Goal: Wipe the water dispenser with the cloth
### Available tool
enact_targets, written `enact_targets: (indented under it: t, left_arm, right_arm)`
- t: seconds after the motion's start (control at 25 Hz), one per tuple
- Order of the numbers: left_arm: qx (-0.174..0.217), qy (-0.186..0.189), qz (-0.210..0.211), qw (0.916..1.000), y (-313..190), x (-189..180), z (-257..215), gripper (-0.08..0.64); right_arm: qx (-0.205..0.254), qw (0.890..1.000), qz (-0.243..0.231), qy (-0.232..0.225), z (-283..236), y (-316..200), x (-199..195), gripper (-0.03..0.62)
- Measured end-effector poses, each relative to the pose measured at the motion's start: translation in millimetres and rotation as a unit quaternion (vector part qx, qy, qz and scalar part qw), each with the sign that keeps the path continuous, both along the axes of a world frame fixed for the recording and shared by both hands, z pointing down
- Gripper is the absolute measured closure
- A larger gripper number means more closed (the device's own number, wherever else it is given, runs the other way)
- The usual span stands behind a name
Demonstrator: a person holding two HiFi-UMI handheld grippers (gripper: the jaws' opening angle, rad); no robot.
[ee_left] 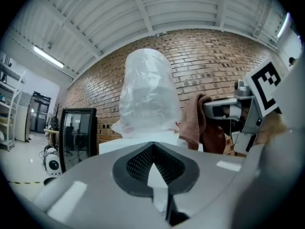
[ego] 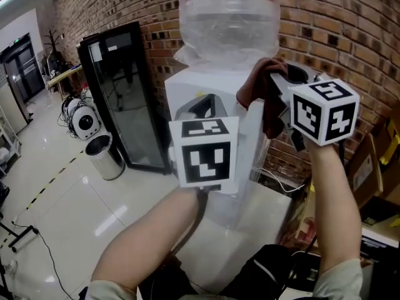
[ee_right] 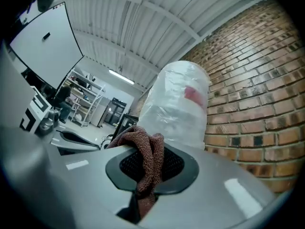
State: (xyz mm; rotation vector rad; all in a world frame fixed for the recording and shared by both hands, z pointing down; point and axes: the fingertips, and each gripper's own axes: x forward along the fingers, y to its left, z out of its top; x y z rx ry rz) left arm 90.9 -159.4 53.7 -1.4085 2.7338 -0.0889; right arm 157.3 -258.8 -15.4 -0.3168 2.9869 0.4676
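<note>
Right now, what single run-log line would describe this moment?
right gripper: shut on brown cloth | left gripper: shut, empty | cloth: beside water bottle atop white dispenser, contact unclear

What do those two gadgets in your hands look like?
Left gripper and right gripper: smooth grey shells, black textured pads on the jaws, each carrying a white cube with black square markers. Bare forearms, pale sleeve ends.
</note>
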Motion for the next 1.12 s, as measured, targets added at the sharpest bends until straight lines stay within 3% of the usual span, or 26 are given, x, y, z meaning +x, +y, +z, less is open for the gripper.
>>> enact_targets:
  t: [0.32, 0.48, 0.8, 1.12]
  left_arm:
    - [-0.008, 0.016, 0.002, 0.9998, -11.7, -16.6, -13.9, 0.56]
    - [-0.019, 0.019, 0.003, 0.9996, -14.7, -17.0, -5.8, 0.56]
    - [-0.029, 0.033, 0.017, 0.9989, -25.3, -14.6, 15.4, 0.56]
    - [-0.017, 0.011, 0.021, 0.9996, -34.4, -18.0, -14.5, 0.56]
  right_arm:
    - [0.01, 0.993, 0.038, 0.108, 21.6, -38.8, -62.0, 0.538]
    - [0.01, 0.987, 0.037, 0.154, 43.9, -45.7, -75.2, 0.538]
    - [-0.014, 0.992, 0.027, 0.122, 50.5, -30.2, -49.0, 0.538]
    - [-0.036, 0.995, 0.068, 0.06, 62.2, -23.9, -12.9, 0.54]
